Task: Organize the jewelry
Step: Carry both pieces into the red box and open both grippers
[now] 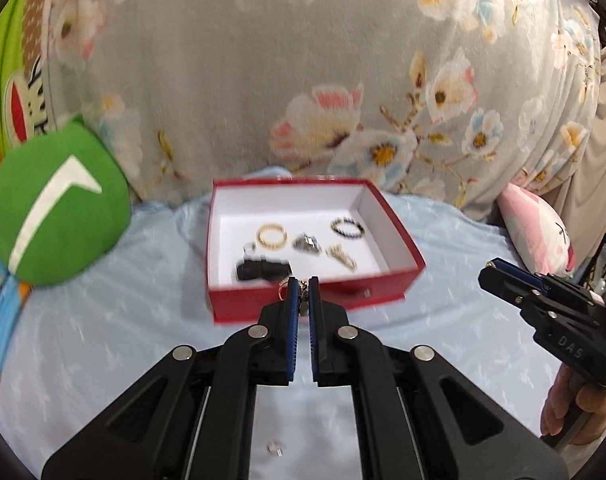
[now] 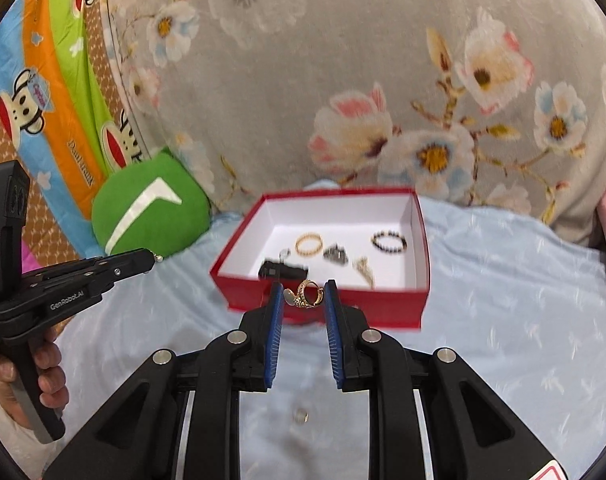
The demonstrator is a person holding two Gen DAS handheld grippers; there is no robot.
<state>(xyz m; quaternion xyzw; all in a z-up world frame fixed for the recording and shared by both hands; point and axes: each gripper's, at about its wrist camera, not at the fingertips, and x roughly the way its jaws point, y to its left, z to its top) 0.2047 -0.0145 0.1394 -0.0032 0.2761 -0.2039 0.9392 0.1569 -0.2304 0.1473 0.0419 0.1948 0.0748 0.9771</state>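
At centre frame in both wrist views, just before the red box (image 1: 307, 304) holding a gold bangle (image 1: 271, 235) and black bead bracelet (image 1: 347, 227), the left gripper (image 1: 302, 286) is pinching a small trinket (image 1: 303, 294) nearly closed, while the right gripper (image 2: 303, 292) is gripping a gold ring (image 2: 311, 294) between wider-set pads.

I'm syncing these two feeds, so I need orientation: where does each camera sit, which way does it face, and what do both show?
Left wrist: rides the left gripper, looking forward along its fingers at the red box; fingers pinch a small ring; the right gripper and hand show at right.
Right wrist: rides the right gripper, facing the same red box; a gold ring sits between its fingers; the left gripper shows at left.
Shared: box, green cushion, floral fabric.
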